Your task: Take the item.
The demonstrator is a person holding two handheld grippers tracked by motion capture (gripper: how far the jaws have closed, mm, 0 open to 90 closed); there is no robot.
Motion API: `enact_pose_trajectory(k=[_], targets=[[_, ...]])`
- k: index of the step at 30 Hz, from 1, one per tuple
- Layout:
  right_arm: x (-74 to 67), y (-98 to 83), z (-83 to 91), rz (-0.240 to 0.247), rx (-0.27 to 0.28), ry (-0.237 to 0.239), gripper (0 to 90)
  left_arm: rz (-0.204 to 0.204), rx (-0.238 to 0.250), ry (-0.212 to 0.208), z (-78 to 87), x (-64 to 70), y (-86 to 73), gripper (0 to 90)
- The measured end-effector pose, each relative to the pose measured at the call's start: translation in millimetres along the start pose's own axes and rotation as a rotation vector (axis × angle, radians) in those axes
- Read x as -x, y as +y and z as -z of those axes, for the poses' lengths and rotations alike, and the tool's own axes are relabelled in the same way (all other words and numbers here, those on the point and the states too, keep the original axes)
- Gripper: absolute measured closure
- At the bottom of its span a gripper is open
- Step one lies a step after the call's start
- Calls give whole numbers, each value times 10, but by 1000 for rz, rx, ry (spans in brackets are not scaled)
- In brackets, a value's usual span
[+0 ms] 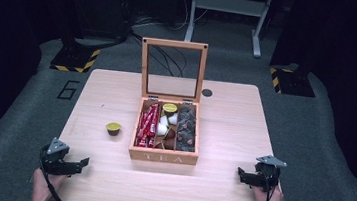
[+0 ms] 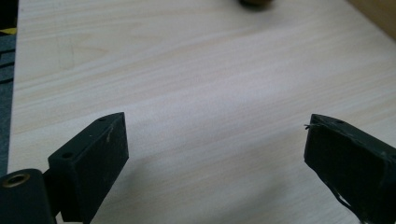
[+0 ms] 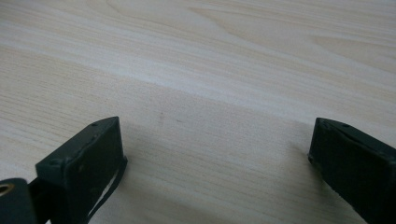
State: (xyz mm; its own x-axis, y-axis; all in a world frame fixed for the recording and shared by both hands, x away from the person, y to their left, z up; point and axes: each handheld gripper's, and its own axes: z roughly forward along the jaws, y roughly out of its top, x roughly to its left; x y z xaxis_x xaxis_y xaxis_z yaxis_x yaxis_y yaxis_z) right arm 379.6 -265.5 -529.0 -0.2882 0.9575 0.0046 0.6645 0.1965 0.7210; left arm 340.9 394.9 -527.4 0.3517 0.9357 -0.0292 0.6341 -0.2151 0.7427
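A wooden tea box [image 1: 163, 155] stands open mid-table, its glass lid [image 1: 172, 69] upright. It holds red packets [image 1: 147, 124] on the left, capsules [image 1: 168, 122] in the middle and dark packets [image 1: 186, 128] on the right. A single capsule with a yellow-green top [image 1: 113, 128] sits on the table left of the box; its lower edge shows in the left gripper view [image 2: 256, 2]. My left gripper [image 1: 81, 165] [image 2: 217, 123] rests at the near left corner, open, with bare wood between the jaws. My right gripper [image 1: 242, 177] [image 3: 215, 126] is low at the near right, open and holding nothing.
The light wooden table [image 1: 233, 131] has a small dark round hole [image 1: 207, 92] behind the box. Grey floor with hazard-striped stand bases [image 1: 75, 59] and a white frame [image 1: 226, 5] lies beyond. A corner of the box [image 2: 380, 14] shows in the left gripper view.
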Motion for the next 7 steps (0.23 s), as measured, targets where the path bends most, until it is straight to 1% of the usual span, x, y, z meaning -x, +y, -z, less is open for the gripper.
enact_pose_trajectory(k=[1, 2, 4, 5, 7], targets=[[0, -1, 0, 0, 1, 0, 25, 3, -5, 8, -38, 1, -25, 51], [0, -1, 0, 0, 1, 0, 25, 3, -5, 8, -38, 1, -25, 49], [-4, -3, 1, -4, 1, -3, 25, -7, -12, 25, -50, 11, -15, 49], [-7, -7, 10, -6, -7, 1, 25, -17, -20, 29, -53, 12, -8, 49], [-10, -8, 11, -9, -6, -1, 25, -15, -16, 29, -63, 17, -7, 46]])
